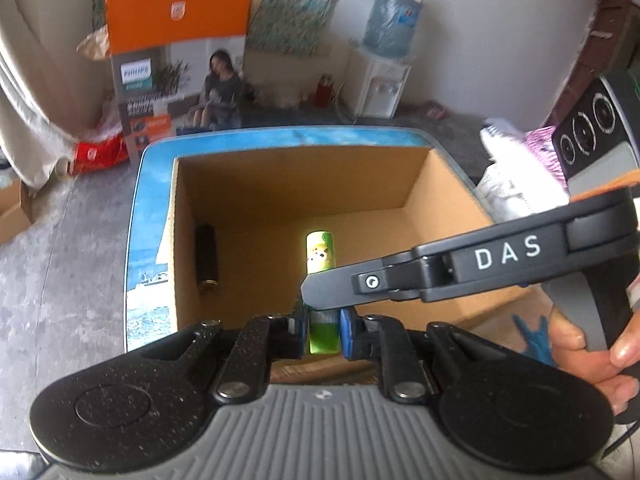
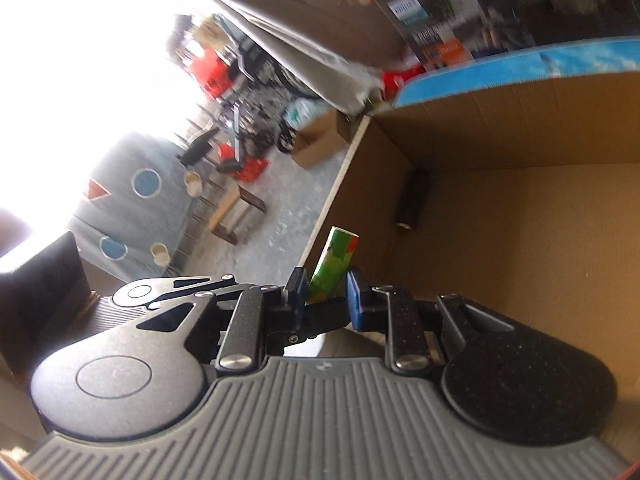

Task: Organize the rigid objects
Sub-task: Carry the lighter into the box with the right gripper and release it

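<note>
- Left wrist view showed the green tube [image 1: 320,256], printed with a cartoon animal, pinched low down between the blue pads of the left gripper [image 1: 323,330] and poised over the open cardboard box [image 1: 420,184].
- In the right wrist view the same green tube stood tilted between the right gripper [image 2: 323,300]'s pads, which looked clamped on its lower end too.
- The right gripper's arm crossed just in front of the tube in the left view, a hand [image 1: 596,356] on its handle.
- A dark cylinder [image 1: 207,258] lay against the box's left wall, well apart from the tube.
- With both tools gripping one slim tube, I judged that uneven pulling could twist it loose, or the crossed tools could knock together.
</note>
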The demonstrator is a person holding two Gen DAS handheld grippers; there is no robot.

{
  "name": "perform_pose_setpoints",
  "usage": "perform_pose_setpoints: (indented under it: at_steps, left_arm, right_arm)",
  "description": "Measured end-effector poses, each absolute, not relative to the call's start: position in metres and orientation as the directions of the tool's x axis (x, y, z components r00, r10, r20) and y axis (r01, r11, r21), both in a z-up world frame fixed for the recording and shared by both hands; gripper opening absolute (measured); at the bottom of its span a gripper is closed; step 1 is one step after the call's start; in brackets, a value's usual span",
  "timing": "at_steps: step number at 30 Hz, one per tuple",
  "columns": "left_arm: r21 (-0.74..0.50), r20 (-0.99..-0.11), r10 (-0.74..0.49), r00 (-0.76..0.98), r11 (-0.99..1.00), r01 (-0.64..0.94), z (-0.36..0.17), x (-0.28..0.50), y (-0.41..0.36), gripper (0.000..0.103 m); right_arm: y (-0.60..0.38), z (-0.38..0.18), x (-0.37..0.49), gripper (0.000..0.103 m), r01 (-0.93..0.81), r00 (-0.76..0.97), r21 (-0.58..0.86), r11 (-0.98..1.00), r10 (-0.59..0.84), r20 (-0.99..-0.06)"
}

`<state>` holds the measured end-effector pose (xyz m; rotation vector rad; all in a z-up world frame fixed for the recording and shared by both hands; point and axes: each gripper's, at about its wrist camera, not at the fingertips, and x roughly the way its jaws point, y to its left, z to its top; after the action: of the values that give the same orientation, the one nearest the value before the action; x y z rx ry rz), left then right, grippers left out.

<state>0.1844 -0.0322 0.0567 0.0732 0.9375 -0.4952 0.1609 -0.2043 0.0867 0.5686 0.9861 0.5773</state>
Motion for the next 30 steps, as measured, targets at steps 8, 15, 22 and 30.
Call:
perform_pose_setpoints:
  at_steps: [8, 15, 22, 30]
  left_arm:
    - [-0.108, -0.87, -0.28, 0.406, 0.911, 0.398, 0.018, 0.235, -0.042, 0.017]
    - [-0.07, -0.904, -0.219, 0.366, 0.923, 0.378, -0.001, 0.26, -0.043, 0.017]
    - [-0.055, -0.903, -0.209, 0.375, 0.923, 0.381, 0.0, 0.263, -0.045, 0.02]
    - [-0.032, -0.856, -0.231, 0.462, 0.917, 0.398, 0.032, 0.237, -0.041, 0.04]
  right_arm:
    - [-0.192, 0.033, 0.247, 0.019, -0.079, 0.269, 0.685, 0.724, 0.678, -0.684]
    - [-0.183, -0.003, 0.296, 0.019, -0.044, 0.155, 0.673, 0.738, 0.671, -0.725]
    - [-0.177, -0.028, 0.319, 0.02, -0.004, 0.114, 0.672, 0.741, 0.667, -0.736]
    - [-0.192, -0.005, 0.289, 0.022, -0.036, 0.188, 0.69, 0.723, 0.683, -0.706]
